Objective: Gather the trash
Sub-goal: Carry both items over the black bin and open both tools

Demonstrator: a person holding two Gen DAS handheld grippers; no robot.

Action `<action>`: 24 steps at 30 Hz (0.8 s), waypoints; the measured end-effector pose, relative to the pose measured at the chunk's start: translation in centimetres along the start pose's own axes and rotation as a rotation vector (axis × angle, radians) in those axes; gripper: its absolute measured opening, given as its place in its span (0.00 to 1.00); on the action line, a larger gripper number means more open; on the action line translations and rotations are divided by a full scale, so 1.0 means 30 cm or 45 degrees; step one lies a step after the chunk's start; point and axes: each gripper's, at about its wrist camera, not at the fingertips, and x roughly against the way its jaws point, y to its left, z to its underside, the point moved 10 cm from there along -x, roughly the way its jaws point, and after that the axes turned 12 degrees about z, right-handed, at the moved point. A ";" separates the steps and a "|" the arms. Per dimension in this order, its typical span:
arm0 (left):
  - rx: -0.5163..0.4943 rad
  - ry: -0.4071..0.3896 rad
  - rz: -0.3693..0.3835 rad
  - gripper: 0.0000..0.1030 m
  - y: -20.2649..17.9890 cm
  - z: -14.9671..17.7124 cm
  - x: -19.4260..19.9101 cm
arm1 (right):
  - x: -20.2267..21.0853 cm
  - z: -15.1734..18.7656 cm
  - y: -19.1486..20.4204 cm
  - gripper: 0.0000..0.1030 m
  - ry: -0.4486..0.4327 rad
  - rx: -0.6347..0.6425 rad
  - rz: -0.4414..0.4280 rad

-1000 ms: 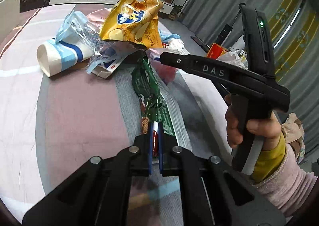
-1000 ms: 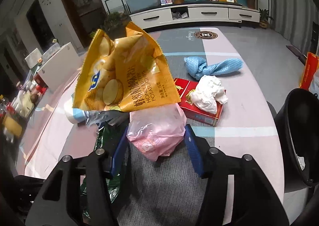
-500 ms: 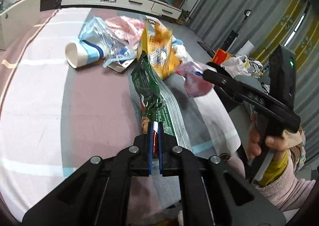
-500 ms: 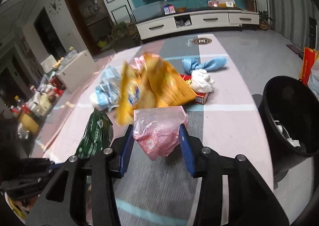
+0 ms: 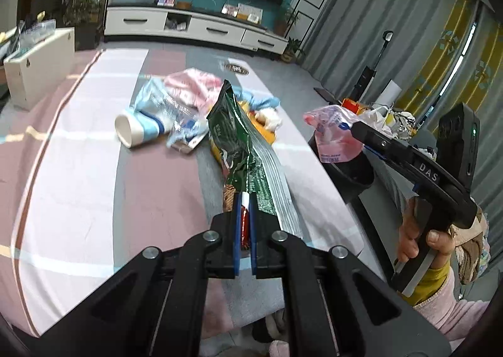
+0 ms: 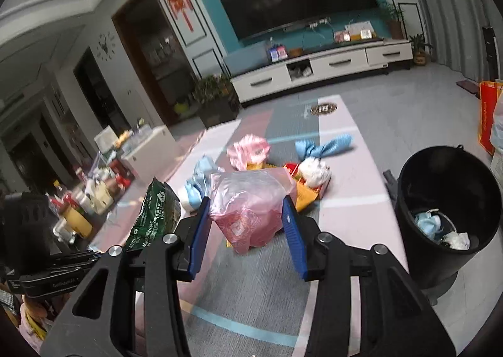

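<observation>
My left gripper (image 5: 245,198) is shut on the lower end of a long green snack wrapper (image 5: 239,136), which stands up off the table; the wrapper (image 6: 157,212) also shows at the left of the right wrist view. My right gripper (image 6: 246,204) is shut on a crumpled pink plastic bag (image 6: 251,196), held above the table. In the left wrist view that bag (image 5: 333,133) hangs from the right gripper (image 5: 353,129) in front of the black bin (image 5: 352,174). The bin (image 6: 418,256) stands past the table's right edge with some trash inside.
On the striped tablecloth (image 5: 78,168) lie a paper cup (image 5: 138,130), clear blue plastic (image 5: 169,105), a yellow chip bag (image 6: 305,196), a red box (image 6: 290,168), a white tissue wad (image 6: 314,171), a blue cloth (image 6: 327,146) and another pink bag (image 6: 248,149). A person's hand (image 5: 421,231) holds the right gripper.
Both grippers have risen with their loads. The yellow chip bag slid off the pink bag and stayed on the table. The right gripper carried the pink bag rightward, nearer the bin.
</observation>
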 end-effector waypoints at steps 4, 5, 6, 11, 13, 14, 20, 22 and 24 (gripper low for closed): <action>-0.043 -0.023 0.016 0.05 -0.042 -0.046 -0.002 | 0.034 -0.026 -0.062 0.44 -0.043 -0.041 0.034; -0.059 -0.027 0.021 0.05 -0.057 -0.058 -0.006 | 0.040 -0.029 -0.080 0.44 -0.050 -0.051 0.042; -0.067 -0.029 0.022 0.05 -0.066 -0.067 -0.010 | 0.047 -0.031 -0.103 0.44 -0.059 -0.064 0.057; -0.117 -0.025 0.058 0.05 -0.136 -0.122 -0.060 | 0.072 -0.040 -0.217 0.44 -0.087 -0.149 0.106; -0.148 -0.017 0.078 0.05 -0.171 -0.140 -0.095 | 0.082 -0.044 -0.267 0.44 -0.099 -0.185 0.129; -0.164 -0.010 0.084 0.05 -0.187 -0.148 -0.115 | 0.089 -0.044 -0.290 0.44 -0.106 -0.199 0.143; -0.241 0.049 0.155 0.05 -0.293 -0.191 -0.260 | 0.124 -0.035 -0.458 0.44 -0.139 -0.297 0.234; -0.267 0.072 0.183 0.05 -0.338 -0.207 -0.320 | 0.135 -0.030 -0.526 0.44 -0.150 -0.340 0.271; -0.284 0.095 0.210 0.05 -0.375 -0.222 -0.377 | 0.142 -0.025 -0.580 0.44 -0.155 -0.372 0.299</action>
